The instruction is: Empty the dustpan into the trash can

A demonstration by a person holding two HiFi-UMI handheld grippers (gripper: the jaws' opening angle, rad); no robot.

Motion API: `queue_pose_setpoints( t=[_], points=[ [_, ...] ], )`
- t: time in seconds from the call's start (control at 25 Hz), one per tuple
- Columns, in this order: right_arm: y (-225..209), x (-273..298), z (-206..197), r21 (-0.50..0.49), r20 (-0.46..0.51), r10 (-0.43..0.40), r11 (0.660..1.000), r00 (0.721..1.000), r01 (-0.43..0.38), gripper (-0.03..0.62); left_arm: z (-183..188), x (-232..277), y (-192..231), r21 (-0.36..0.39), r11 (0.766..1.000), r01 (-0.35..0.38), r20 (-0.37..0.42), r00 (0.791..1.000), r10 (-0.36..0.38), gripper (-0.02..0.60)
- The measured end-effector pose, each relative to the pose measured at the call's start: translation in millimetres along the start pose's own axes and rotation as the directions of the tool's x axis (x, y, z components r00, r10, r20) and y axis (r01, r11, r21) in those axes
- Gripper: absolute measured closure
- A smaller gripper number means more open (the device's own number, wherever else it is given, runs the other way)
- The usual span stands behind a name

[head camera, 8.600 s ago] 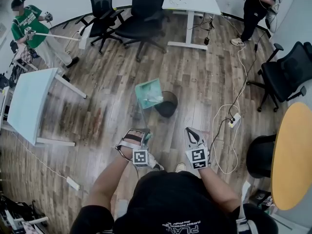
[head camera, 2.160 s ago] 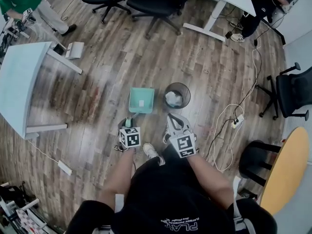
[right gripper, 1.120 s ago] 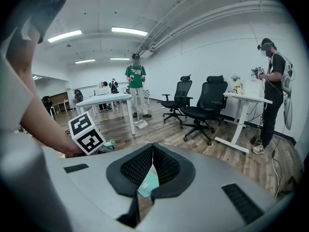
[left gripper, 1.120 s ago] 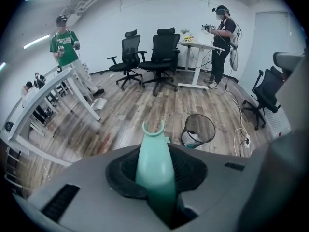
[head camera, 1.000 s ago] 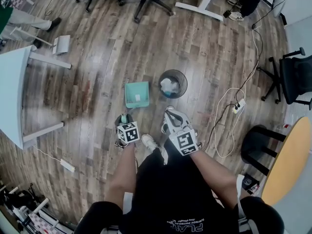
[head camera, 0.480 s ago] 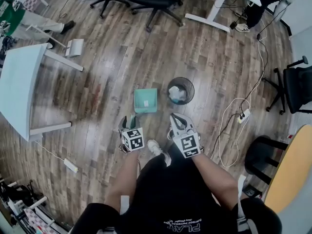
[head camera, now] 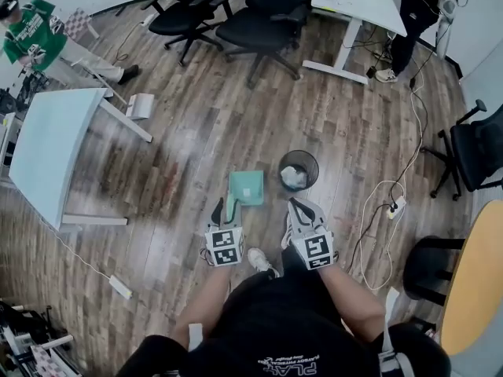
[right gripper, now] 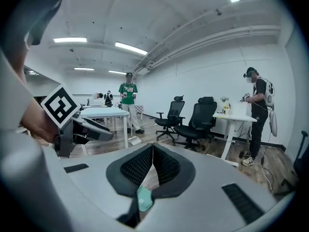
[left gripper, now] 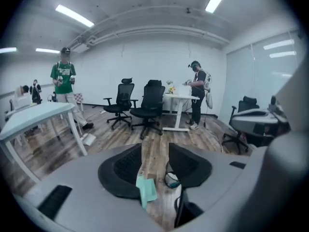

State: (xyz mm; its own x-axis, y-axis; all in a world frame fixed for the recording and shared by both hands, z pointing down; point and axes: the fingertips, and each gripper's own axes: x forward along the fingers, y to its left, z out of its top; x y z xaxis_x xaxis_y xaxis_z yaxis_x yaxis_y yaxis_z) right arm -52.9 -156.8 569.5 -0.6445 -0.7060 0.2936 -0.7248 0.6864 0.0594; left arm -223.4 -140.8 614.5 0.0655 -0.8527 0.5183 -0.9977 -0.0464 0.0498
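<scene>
Wood-plank office floor (head camera: 196, 132); teal dustpan (head camera: 246, 188) flat beside the mesh trash can (head camera: 282, 171). Left gripper (head camera: 222, 209) jaws closing on nothing; right gripper (head camera: 297, 206) clenched empty.

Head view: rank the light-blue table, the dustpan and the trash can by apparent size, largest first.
1. Light-blue table, clearly largest.
2. Trash can and dustpan look about alike; no clear ranking between them.

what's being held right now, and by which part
Nothing. Left gripper: jaws closing, nothing between them. Right gripper: jaws shut, empty. Dustpan lies on the floor.
</scene>
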Motion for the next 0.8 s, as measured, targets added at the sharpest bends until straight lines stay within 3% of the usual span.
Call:
queue_pose_setpoints(
  t=[0.08, 0.16, 0.28, 0.4, 0.6, 0.8],
  points=[
    [0.3, -12.2, 10.1, -0.008, 0.025, -0.022, 1.0, 0.999, 0.022, 0.569, 11.0, -17.8, -9.2, -0.049, 0.998, 0.049, 0.045, 0.998, -0.047, 0.397],
    [-1.9, -22.9, 21.3, -0.011, 0.051, -0.042, 0.999, 0.998, 0.043, 0.569, 22.8, -36.7, -18.0, -0.049, 0.996, 0.073, 0.089, 0.994, -0.069, 0.415],
    [0.7, -39.5, 40.0, -0.017, 0.097, -0.053, 0.998, 0.994, 0.055, 0.569, 33.8, -62.7, -26.2, -0.041, 0.997, 0.063, 0.141, 0.988, -0.056, 0.513],
    [10.7, -55.5, 57.2, -0.033, 0.144, -0.025, 0.999, 0.989, 0.03, 0.569, 39.8, -77.8, -38.6, -0.047, 0.996, 0.081, 0.165, 0.984, -0.073, 0.557],
    [18.2, -83.0, 77.4, -0.054, 0.196, 0.02, 0.998, 0.98, -0.009, 0.569, 53.5, -102.2, -71.1, -0.008, 0.992, 0.123, 0.208, 0.971, -0.119, 0.558],
    [-0.6, -117.9, 80.0, -0.03, 0.224, -0.017, 0.999, 0.975, 0.024, 0.571, 62.2, -125.2, -107.3, 0.043, 0.992, 0.123, 0.243, 0.961, -0.129, 0.558]
  ],
)
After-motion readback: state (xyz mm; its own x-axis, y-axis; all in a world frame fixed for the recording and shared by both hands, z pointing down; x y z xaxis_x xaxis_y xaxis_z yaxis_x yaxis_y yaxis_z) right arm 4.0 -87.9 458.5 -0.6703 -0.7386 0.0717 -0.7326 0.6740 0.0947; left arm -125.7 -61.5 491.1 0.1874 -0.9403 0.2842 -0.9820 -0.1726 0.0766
